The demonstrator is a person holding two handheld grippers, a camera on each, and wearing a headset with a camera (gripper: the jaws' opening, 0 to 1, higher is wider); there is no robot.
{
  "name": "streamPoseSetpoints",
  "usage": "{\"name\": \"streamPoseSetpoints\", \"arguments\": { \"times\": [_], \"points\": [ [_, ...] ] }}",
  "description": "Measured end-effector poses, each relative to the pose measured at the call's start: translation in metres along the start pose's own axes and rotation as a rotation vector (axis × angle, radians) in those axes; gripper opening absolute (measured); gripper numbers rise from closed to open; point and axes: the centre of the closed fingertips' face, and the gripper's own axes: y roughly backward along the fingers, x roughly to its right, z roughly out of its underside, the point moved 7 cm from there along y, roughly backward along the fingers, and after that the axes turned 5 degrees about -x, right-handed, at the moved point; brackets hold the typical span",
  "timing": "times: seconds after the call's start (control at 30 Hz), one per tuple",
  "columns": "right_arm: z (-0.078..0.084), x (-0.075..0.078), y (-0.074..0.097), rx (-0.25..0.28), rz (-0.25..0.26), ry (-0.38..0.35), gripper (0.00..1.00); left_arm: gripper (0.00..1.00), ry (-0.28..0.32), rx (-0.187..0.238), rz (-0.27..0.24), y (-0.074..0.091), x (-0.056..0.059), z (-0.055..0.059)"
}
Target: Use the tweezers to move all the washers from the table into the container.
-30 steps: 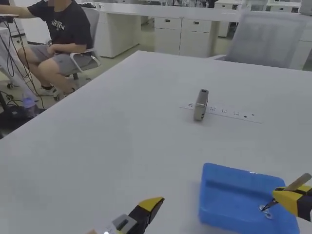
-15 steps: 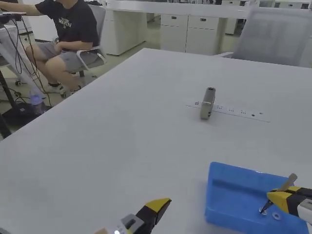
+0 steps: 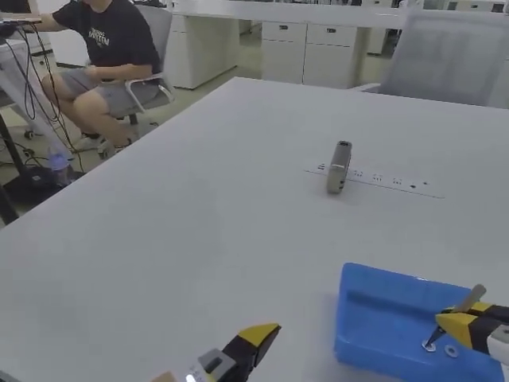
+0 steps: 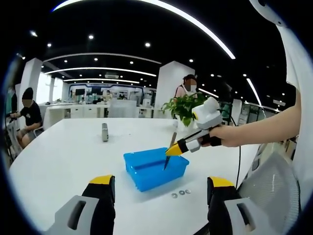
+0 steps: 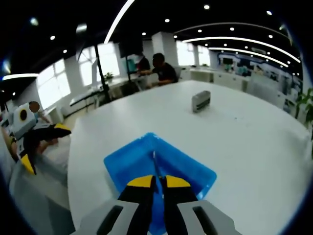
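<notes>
Washers (image 4: 178, 194) lie on the white table (image 3: 199, 223) of an open office, just beside the blue container (image 4: 156, 169) at its 5 o'clock in the left gripper view. One washer (image 3: 452, 351) sits inside. The right gripper (image 5: 157, 182), clamped on the tweezers (image 4: 168, 152), points them into the container. The left gripper (image 4: 161, 182) hangs with jaws apart.

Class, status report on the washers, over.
Left gripper open. Right gripper shut on tweezers, tips in blue container. Three washers on table beside it. Grey box well clear.
</notes>
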Motion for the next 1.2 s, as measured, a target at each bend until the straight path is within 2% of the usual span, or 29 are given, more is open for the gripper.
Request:
{"name": "streamPoseSetpoints", "arguments": {
  "times": [0.13, 0.3, 0.53, 0.87, 1.2],
  "points": [
    [-0.006, -0.005, 0.011, 0.028, 0.004, 0.009, 0.03, 0.76, -0.008, -0.015, -0.003, 0.0, 0.0, 0.001],
    [-0.013, -0.014, 0.025, 0.063, -0.002, 0.013, 0.03, 0.76, -0.007, -0.013, -0.001, -0.001, 0.0, 0.001],
    [-0.012, -0.027, 0.041, 0.086, -0.017, 0.011, 0.03, 0.75, -0.007, -0.018, -0.001, -0.001, 0.0, 0.002],
    [0.015, -0.047, 0.052, 0.038, -0.07, -0.006, 0.03, 0.74, -0.01, -0.024, 0.003, -0.001, 0.001, 0.002],
    [0.046, -0.056, 0.035, -0.015, -0.108, -0.088, 0.03, 0.73, -0.013, -0.033, 0.001, -0.001, 0.001, 0.004]
  ]
}}
